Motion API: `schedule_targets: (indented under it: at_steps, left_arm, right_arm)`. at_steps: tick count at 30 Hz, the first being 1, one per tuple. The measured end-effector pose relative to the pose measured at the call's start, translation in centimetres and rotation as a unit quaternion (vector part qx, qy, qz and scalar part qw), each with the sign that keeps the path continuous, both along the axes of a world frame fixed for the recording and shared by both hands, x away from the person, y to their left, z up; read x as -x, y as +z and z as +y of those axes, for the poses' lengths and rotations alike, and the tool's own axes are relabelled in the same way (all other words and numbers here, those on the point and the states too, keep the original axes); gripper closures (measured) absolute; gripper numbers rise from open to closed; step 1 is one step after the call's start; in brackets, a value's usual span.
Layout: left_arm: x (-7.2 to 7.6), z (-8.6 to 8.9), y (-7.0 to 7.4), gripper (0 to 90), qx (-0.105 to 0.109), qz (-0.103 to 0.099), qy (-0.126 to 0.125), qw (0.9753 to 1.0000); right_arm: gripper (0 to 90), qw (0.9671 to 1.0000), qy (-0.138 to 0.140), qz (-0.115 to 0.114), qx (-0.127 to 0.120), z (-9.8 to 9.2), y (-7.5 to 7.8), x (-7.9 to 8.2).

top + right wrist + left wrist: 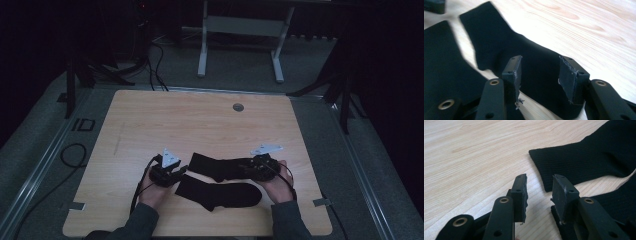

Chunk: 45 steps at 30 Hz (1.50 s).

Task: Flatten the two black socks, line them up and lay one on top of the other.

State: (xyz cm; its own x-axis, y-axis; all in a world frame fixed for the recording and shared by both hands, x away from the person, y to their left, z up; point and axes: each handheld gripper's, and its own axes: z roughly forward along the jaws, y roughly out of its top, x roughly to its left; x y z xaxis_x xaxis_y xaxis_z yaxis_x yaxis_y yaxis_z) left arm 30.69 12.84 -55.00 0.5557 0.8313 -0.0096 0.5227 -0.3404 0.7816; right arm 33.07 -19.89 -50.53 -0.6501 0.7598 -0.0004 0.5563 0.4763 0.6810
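**Two black socks between parted grippers**

The far sock (218, 166) and near sock (220, 195) lie flat on the wooden table (200, 120), near its front edge. The left gripper (181, 171) stands parted over bare wood beside their cuffs; the right gripper (246, 167) straddles the far sock's toe, jaws apart.

In the left gripper view, the nearer sock (614, 207) is cut off by the right edge and partly hidden behind a jaw.

Left gripper (172, 171) low, jaws parted, nothing between them. Right gripper (252, 167) likewise low, jaws spread. Both point inward toward each other.
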Motion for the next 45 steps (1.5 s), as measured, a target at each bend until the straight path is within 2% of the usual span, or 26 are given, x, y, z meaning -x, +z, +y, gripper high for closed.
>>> schedule_targets:
  at_steps: [4,5,6,7,9,10,11,16,17,20,23,27,28,30,32,37,38,39,40,45]
  left_arm:
    - [-0.1,0.2,0.0,64.3,0.003,0.004,0.002,1.0000]
    - [-0.1,0.2,0.0,64.1,0.003,0.004,0.002,1.0000]
    - [-0.1,0.2,0.0,64.1,0.005,0.004,0.003,1.0000]
    - [0.0,0.2,0.0,63.9,0.005,0.004,0.003,1.0000]
    - [0.0,0.3,0.0,63.8,0.006,0.004,0.003,1.0000]
    - [0.0,0.3,0.0,63.8,0.006,0.004,0.003,1.0000]
    - [0.0,0.3,0.0,63.5,0.006,0.004,0.003,1.0000]
    - [0.0,0.4,0.0,63.4,0.007,0.005,0.006,0.9999]
    - [0.0,0.4,0.0,63.4,0.008,0.005,0.006,0.9999]
    - [0.0,0.4,0.0,63.3,0.008,0.005,0.005,0.9999]
    - [0.0,0.3,0.0,63.3,0.008,0.005,0.004,0.9999]
    - [0.1,0.4,0.0,63.2,0.009,0.005,0.004,0.9999]
    - [0.1,0.4,0.0,63.2,0.009,0.005,0.004,0.9999]
    - [0.1,0.5,0.1,63.2,0.013,0.005,0.006,0.9999]
    - [0.1,0.5,0.0,63.2,0.013,0.006,0.007,0.9999]
    - [0.2,0.3,0.0,63.1,0.011,0.006,0.005,0.9999]
    - [0.2,0.3,0.0,62.9,0.012,0.006,0.005,0.9999]
    - [0.2,0.3,0.0,62.7,0.012,0.006,0.005,0.9999]
    - [0.2,0.4,0.0,62.5,0.013,0.007,0.006,0.9999]
    - [0.1,0.4,-0.1,62.6,0.015,0.009,0.009,0.9998]
  right_arm:
    - [50.9,0.9989,0.044,-0.005,0.013,1.9,0.1,-0.1]
    - [50.9,0.9989,0.044,-0.005,0.013,1.9,0.1,-0.1]
    - [50.8,0.9980,0.059,-0.005,0.020,2.7,0.0,-0.3]
    - [51.5,0.9958,0.086,-0.001,0.031,3.9,-0.2,-0.7]
    - [52.1,0.9941,0.103,0.007,0.031,4.7,-0.2,-1.0]
    - [52.1,0.9941,0.103,0.007,0.031,4.7,-0.2,-1.0]
    - [52.8,0.9925,0.116,0.006,0.037,5.6,-0.3,-1.3]
    - [53.2,0.9900,0.131,0.014,0.051,7.2,-0.7,-2.1]
    - [53.2,0.9886,0.139,0.016,0.055,8.0,-0.9,-2.4]
    - [53.3,0.9881,0.142,0.020,0.057,8.8,-1.1,-2.6]
    - [54.3,0.9882,0.142,0.036,0.045,10.1,-1.8,-3.3]
    - [54.8,0.9885,0.139,0.047,0.037,11.0,-2.6,-3.7]
    - [54.8,0.9885,0.139,0.047,0.037,11.0,-2.6,-3.7]
    - [56.4,0.9886,0.126,0.063,0.053,12.0,-3.8,-4.0]
    - [60.1,0.9904,0.113,0.056,0.057,12.3,-3.8,-4.0]
    - [68.9,0.9903,0.107,0.057,0.068,12.8,-3.7,-3.8]
    - [74.9,0.9916,0.097,0.058,0.064,12.6,-3.7,-3.9]
    - [74.9,0.9916,0.097,0.058,0.064,12.6,-3.7,-3.9]
    - [79.3,0.9929,0.085,0.061,0.056,12.4,-3.8,-4.1]
    - [83.0,0.9941,0.073,0.068,0.043,12.1,-3.8,-4.3]
